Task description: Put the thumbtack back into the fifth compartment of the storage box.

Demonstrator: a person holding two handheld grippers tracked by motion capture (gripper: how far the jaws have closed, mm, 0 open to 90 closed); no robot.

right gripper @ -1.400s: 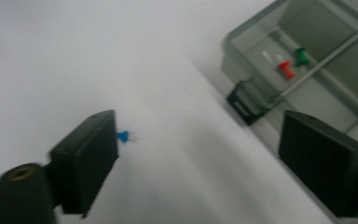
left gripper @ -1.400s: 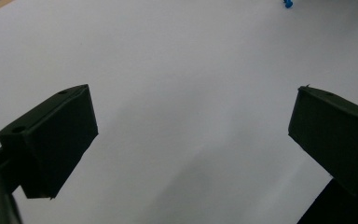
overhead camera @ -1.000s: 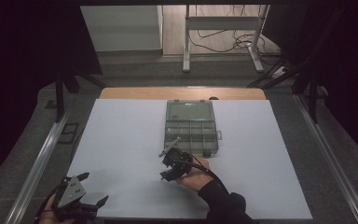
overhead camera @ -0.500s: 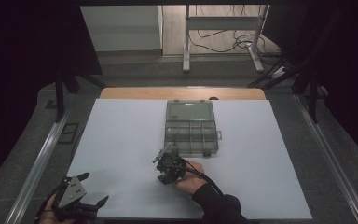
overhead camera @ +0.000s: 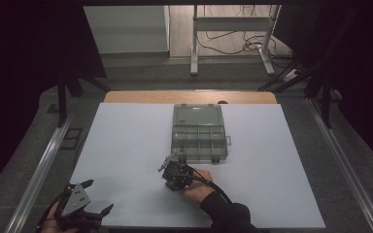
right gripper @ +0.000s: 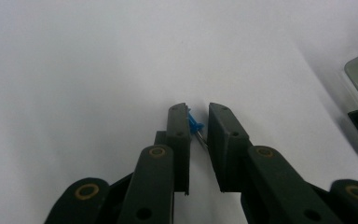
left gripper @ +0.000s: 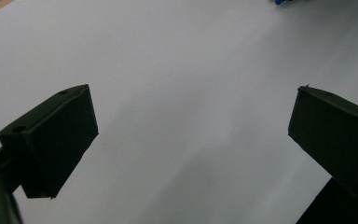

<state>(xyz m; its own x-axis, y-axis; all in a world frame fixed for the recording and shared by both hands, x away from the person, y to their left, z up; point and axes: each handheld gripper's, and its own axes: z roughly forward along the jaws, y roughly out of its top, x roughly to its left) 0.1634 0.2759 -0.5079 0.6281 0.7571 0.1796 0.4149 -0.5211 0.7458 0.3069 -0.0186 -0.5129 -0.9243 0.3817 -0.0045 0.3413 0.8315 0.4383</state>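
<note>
Just a big white sheet [overhead camera: 126, 145] over the wooden table [overhead camera: 189, 97], metal stand legs [overhead camera: 230, 43] and tangled cables [overhead camera: 233, 46] behind it.

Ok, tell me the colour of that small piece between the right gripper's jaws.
Blue small piece, clearest in the right gripper view.

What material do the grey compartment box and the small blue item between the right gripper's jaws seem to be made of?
The grey see-through compartment box looks like smooth translucent plastic: its dividers show through and the lid reflects light. The small blue-headed pin seems to have a matte plastic head on a thin shiny shank, probably metal. The right gripper holds it between nearly closed jaws.
</note>
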